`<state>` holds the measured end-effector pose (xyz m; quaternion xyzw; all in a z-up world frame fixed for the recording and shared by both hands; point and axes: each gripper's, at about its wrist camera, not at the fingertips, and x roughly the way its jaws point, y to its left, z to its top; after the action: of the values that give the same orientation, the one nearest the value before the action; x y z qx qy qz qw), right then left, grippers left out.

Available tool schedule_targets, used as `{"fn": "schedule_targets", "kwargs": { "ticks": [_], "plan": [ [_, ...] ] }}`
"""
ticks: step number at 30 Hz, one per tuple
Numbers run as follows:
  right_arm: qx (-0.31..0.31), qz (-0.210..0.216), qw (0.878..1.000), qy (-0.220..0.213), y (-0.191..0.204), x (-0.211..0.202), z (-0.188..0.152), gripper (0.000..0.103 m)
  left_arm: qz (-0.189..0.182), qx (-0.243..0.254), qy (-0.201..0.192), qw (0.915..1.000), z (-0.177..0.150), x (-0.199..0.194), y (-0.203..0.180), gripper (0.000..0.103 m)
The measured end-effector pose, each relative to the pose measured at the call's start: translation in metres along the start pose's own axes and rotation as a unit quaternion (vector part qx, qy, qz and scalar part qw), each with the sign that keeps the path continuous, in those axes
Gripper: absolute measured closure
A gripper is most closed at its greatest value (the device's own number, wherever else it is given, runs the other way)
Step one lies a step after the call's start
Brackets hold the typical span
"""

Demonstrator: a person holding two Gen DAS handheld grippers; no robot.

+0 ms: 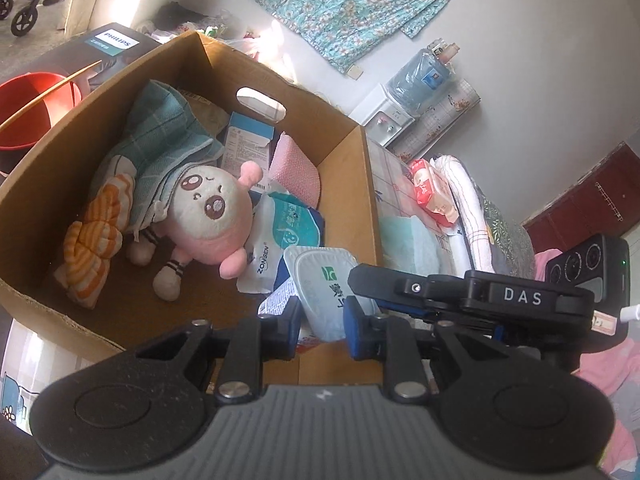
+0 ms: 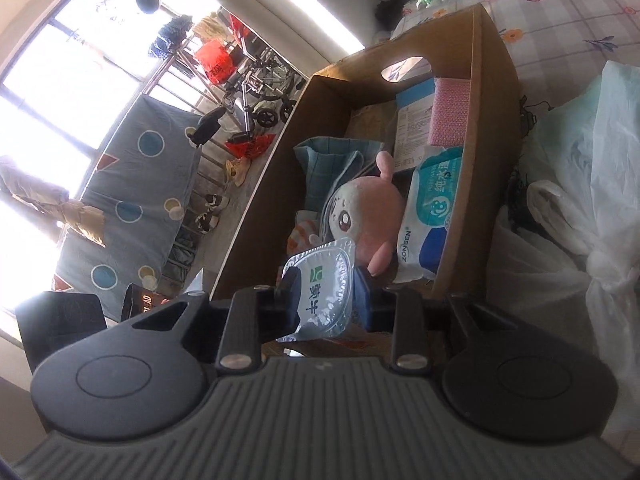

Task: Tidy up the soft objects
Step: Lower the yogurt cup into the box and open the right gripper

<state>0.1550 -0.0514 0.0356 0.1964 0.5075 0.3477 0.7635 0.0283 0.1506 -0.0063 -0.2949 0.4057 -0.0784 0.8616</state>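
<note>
A white sealed packet (image 1: 320,280) with a green logo hangs over the near corner of an open cardboard box (image 1: 340,148). My left gripper (image 1: 325,318) is shut on its lower end. The right gripper's black housing (image 1: 520,296) comes in from the right, its fingers on the same packet. In the right wrist view the packet (image 2: 324,284) sits pinched between the right gripper (image 2: 326,296) pads. Inside the box lie a pink-and-white plush toy (image 1: 212,216), a teal towel (image 1: 160,136), an orange striped cloth (image 1: 96,236), a wet-wipes pack (image 1: 288,236) and a pink pack (image 1: 296,172).
The box (image 2: 492,120) rests on a bed with a patterned sheet. A red bucket (image 1: 36,108) and a dark Philips carton (image 1: 112,44) stand beyond it. A red tissue pack (image 1: 432,196) and folded bedding lie to the right. White plastic bags (image 2: 580,220) crowd the box's right side.
</note>
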Motion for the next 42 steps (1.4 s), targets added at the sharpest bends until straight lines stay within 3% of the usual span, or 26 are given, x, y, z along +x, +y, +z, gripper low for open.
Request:
{"fn": "schedule_targets", "kwargs": {
  "ticks": [6, 13, 17, 24, 29, 32, 36, 39, 42],
  "plan": [
    [-0.035, -0.047, 0.997, 0.042, -0.001, 0.009, -0.008, 0.073, -0.005, -0.024, 0.036, 0.9991, -0.008, 0.018, 0.019, 0.081],
    [-0.052, -0.071, 0.995, 0.055, 0.005, 0.013, -0.003, 0.067, -0.007, -0.009, 0.045, 0.9989, -0.007, 0.019, 0.017, 0.081],
    [-0.065, -0.072, 0.995, 0.038, 0.009, 0.005, 0.0, 0.062, -0.008, 0.007, 0.042, 0.9991, -0.006, 0.018, 0.011, 0.071],
    [-0.055, -0.059, 0.997, 0.02, 0.006, -0.008, -0.001, 0.062, 0.012, 0.013, 0.034, 0.9993, -0.004, 0.016, 0.01, 0.068],
    [-0.021, -0.028, 0.999, -0.009, -0.01, -0.021, -0.007, 0.059, 0.043, 0.026, 0.037, 0.9981, 0.006, 0.014, 0.009, 0.047],
    [-0.006, -0.017, 0.999, -0.029, -0.019, -0.032, -0.013, 0.058, 0.075, 0.05, 0.069, 0.9935, 0.02, 0.02, 0.008, 0.034],
    [0.011, -0.006, 0.999, -0.049, -0.031, -0.044, -0.021, 0.057, 0.106, 0.045, 0.138, 0.9837, 0.041, 0.038, 0.017, 0.032],
    [0.025, -0.002, 0.998, -0.06, -0.039, -0.052, -0.024, 0.057, 0.122, 0.017, 0.213, 0.9693, 0.051, 0.063, 0.029, 0.032],
    [0.038, 0.0, 0.997, -0.071, -0.048, -0.058, -0.026, 0.056, 0.143, 0.017, 0.257, 0.9557, 0.051, 0.083, 0.032, 0.033]
  ]
}}
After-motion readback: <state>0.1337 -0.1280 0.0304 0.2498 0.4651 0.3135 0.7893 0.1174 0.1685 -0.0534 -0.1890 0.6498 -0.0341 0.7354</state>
